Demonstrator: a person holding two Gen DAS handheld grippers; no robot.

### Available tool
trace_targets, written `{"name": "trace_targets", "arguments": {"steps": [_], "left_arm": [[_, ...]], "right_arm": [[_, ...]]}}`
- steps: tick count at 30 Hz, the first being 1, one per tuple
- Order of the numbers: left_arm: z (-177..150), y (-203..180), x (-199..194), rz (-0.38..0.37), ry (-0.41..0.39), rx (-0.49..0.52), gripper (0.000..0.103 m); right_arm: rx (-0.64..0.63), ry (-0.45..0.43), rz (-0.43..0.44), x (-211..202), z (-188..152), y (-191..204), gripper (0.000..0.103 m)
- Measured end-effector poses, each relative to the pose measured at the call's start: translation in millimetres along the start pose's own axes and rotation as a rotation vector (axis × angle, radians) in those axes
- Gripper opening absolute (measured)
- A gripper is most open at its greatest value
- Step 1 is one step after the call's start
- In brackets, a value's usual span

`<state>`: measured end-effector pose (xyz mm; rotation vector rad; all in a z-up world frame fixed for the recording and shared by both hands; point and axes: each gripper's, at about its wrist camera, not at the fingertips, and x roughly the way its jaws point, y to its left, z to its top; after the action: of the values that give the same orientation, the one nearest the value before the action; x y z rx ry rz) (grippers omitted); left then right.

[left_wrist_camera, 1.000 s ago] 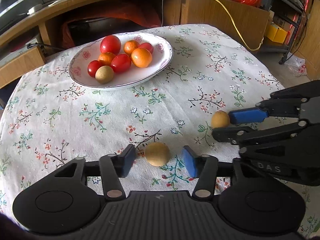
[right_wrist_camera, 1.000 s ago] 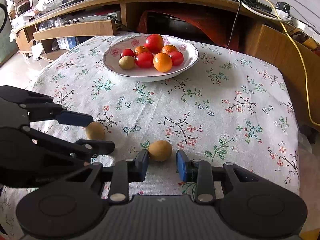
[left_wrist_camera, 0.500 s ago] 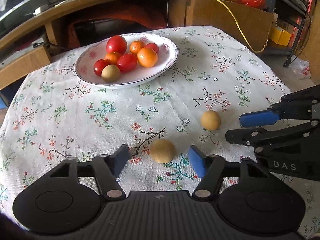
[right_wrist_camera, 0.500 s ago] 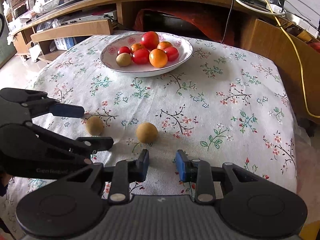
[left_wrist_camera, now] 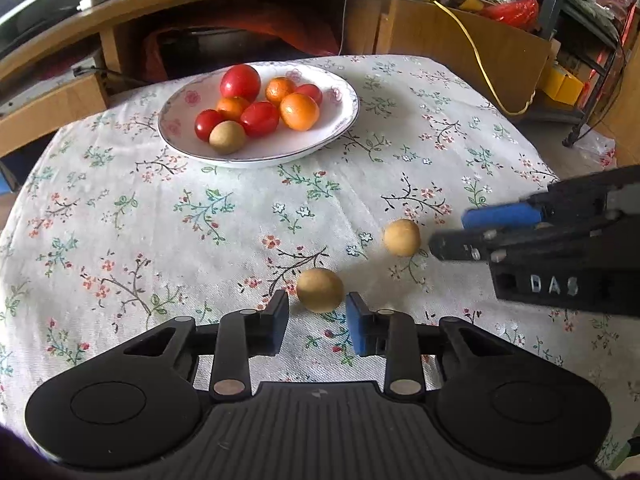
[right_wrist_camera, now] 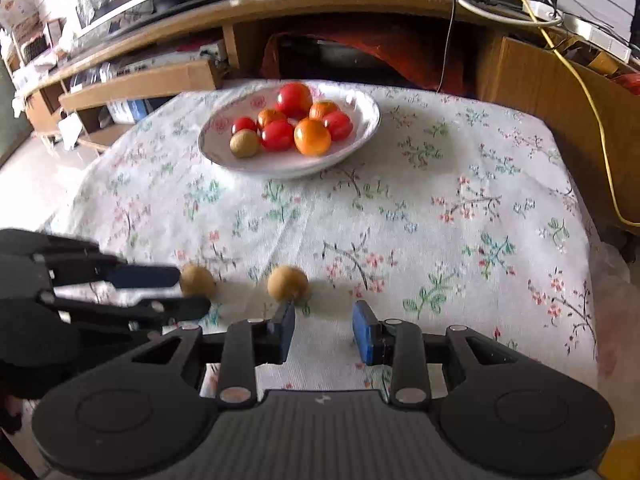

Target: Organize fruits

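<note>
Blue pads line the left tongs [left_wrist_camera: 317, 316], which stand spread with nothing pinched; a tan round fruit [left_wrist_camera: 320, 289] sits on the cloth just ahead of the pad tips, centred on the gap but not yet between the pads. The right tongs [right_wrist_camera: 323, 332] are spread too and empty. A second tan fruit [right_wrist_camera: 287, 283] lies just beyond their left pad, off to the left of the gap rather than in line with it.

From the left view, this second fruit [left_wrist_camera: 402, 237] lies ahead and to the right, just off the tips of the right tongs [left_wrist_camera: 448, 232]. From the right view, the left tongs [right_wrist_camera: 188, 290] reach in from the left, with the first fruit [right_wrist_camera: 197, 281] at their tips.

Farther ahead of both tongs, well apart from the two loose fruits, a white plate [left_wrist_camera: 340, 120] holds red tomatoes [left_wrist_camera: 240, 82], oranges [left_wrist_camera: 299, 111] and one more tan fruit [left_wrist_camera: 227, 137]. A flowered cloth [left_wrist_camera: 160, 220] covers the bench.

The risks, as I judge them: both loose fruits are round and smooth, so a pad that touches one side first would nudge it rolling across the cloth, possibly toward the bench edge. The right tongs look misaligned, so closing from here would likely clip the fruit or miss it. The two tongs also work close together and could knock each other or the neighbouring fruit.
</note>
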<state>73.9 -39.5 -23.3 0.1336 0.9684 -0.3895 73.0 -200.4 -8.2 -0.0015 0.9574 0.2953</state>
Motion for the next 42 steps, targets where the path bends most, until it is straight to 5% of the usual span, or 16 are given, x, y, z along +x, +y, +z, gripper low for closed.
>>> {"name": "trace_targets", "arguments": {"steps": [11, 14, 16, 23, 32, 35, 42], "left_arm": [[2.3, 5.4, -1.5, -0.003, 0.001, -0.017, 0.067], [2.6, 5.7, 3.0, 0.003, 0.01, -0.012, 0.063], [3.7, 4.5, 4.1, 0.0, 0.007, -0.008, 0.059], [7.3, -5.5, 9.0, 0.002, 0.004, 0.031, 0.047], [5.6, -8.0, 7.4, 0.017, 0.012, 0.026, 0.044], [9.2, -8.3, 5.9, 0.019, 0.011, 0.018, 0.033], [17.2, -8.0, -11.2, 0.018, -0.027, 0.02, 0.033]], "right_arm": [[-0.062, 0.024, 0.014, 29.5, 15.9, 15.8, 0.031], [-0.091, 0.015, 0.006, 35.1, 15.4, 20.5, 0.029], [-0.096, 0.018, 0.007, 35.0, 15.5, 21.4, 0.019], [-0.062, 0.028, -0.011, 28.5, 11.0, 11.8, 0.019], [-0.051, 0.044, -0.027, 24.0, 6.9, 10.6, 0.019], [-0.051, 0.054, -0.032, 22.2, 6.1, 11.6, 0.019], [-0.061, 0.022, -0.036, 6.6, 12.3, 17.6, 0.019]]}}
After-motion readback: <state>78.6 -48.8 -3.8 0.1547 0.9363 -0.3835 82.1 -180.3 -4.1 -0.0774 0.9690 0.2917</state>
